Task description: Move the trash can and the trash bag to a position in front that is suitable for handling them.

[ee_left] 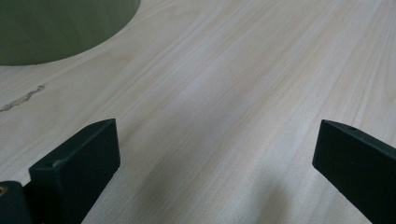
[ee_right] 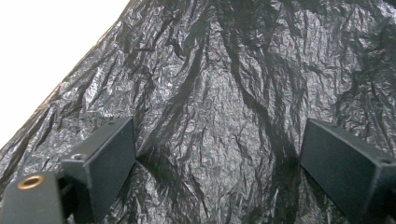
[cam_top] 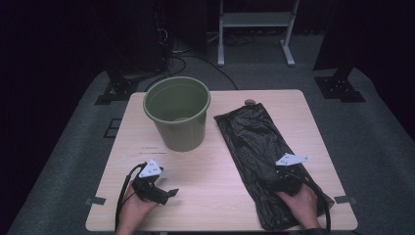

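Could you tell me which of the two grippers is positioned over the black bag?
The right gripper: its open jaws sit over the crumpled black bag, whereas the left gripper is over bare table near the green bin.

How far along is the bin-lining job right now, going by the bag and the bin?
Done: nothing yet. The green bin stands upright and unlined, and the black bag lies flat on the table beside it. In hand: the right tool is low over the bag's near end, jaws open astride crinkled plastic; the left tool is open over bare wood. Left, probably: gripping, opening and fitting the bag.
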Available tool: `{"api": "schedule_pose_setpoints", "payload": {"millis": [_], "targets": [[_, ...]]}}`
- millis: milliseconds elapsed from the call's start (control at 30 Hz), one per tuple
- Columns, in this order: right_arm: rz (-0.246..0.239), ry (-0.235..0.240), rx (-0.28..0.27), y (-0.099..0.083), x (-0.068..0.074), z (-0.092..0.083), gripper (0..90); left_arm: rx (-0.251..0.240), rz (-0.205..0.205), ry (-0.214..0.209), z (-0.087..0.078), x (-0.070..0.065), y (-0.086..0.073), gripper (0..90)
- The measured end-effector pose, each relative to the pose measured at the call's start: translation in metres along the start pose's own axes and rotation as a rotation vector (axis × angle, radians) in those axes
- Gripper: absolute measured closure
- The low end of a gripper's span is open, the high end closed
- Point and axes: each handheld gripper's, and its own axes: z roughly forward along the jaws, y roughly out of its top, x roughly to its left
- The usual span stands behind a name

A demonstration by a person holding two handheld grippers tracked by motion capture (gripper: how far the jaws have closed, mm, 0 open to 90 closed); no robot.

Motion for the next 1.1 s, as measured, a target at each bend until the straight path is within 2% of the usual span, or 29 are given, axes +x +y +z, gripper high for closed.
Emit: {"api": "schedule_pose_setpoints", "payload": {"millis": [100, 167, 333, 767, 1100], "targets": [[-0.001, 0.000, 0.000, 0.000, 0.000, 0.000, 9.2, -0.007, -0.017, 0.000, -0.003, 0.002, 0.003, 0.0], [0.000, 0.000, 0.000, 0.000, 0.000, 0.000, 9.2, -0.025, -0.030, -0.015, -0.008, 0.005, 0.007, 0.0], [0.000, 0.000, 0.000, 0.000, 0.000, 0.000, 9.2, -0.020, -0.020, -0.008, -0.014, 0.007, 0.014, 0.0], [0.000, 0.000, 0.000, 0.000, 0.000, 0.000, 9.2, -0.089, -0.028, 0.004, -0.044, 0.020, 0.046, 0.0], [-0.001, 0.000, 0.000, 0.000, 0.000, 0.000, 9.2, -0.112, -0.019, 0.027, -0.062, 0.029, 0.071, 0.0]]}}
